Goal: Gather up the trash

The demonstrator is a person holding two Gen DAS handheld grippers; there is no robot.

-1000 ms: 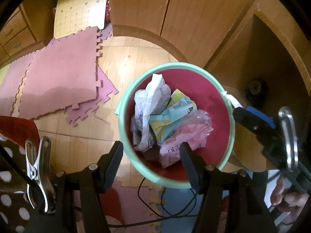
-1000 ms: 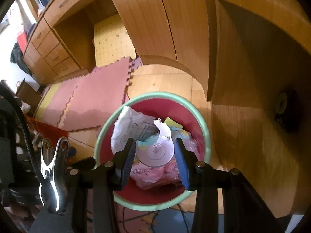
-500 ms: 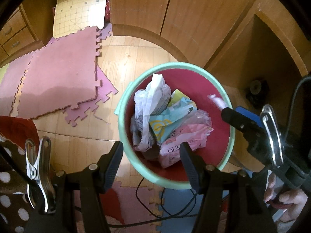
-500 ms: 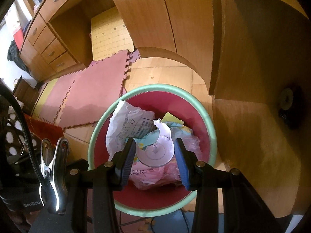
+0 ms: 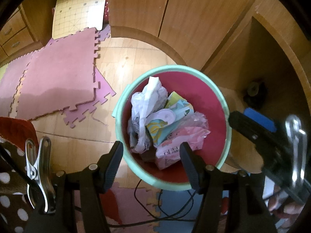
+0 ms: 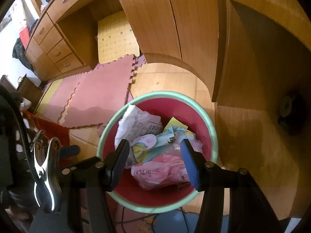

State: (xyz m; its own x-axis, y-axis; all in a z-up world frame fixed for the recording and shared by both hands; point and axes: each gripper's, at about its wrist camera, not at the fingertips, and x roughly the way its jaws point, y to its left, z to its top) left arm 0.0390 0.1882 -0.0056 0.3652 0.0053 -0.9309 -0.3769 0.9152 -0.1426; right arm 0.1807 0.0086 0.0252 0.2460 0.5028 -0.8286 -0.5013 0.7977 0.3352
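Note:
On the wooden floor stands a red bin with a mint-green rim (image 5: 169, 69) (image 6: 161, 93). It holds a crumpled white bag (image 5: 147, 101), a teal and yellow packet (image 5: 161, 130) and a pink wrapper (image 5: 178, 147). A round white plastic lid (image 5: 165, 115) (image 6: 148, 139) lies loose on top of this trash. My right gripper (image 6: 154, 145) hangs over the bin's near side. Its jaws are opening, with nothing between them. It also shows at the bin's right edge (image 5: 245, 116). Above the bin's near rim, my left gripper (image 5: 150, 147) stands open and empty.
Pink foam mats (image 5: 58, 81) cover the floor to the left. Wooden cabinets (image 5: 155, 9) and drawers (image 6: 54, 44) stand behind the bin. A dark round object (image 5: 252, 93) sits in the recess at right. A black cable (image 5: 161, 200) runs under the near rim. Spotted fabric (image 5: 11, 174) lies bottom left.
The right gripper's jaws have spread, and the white lid they held has dropped onto the trash in the bin. The left gripper has not moved.

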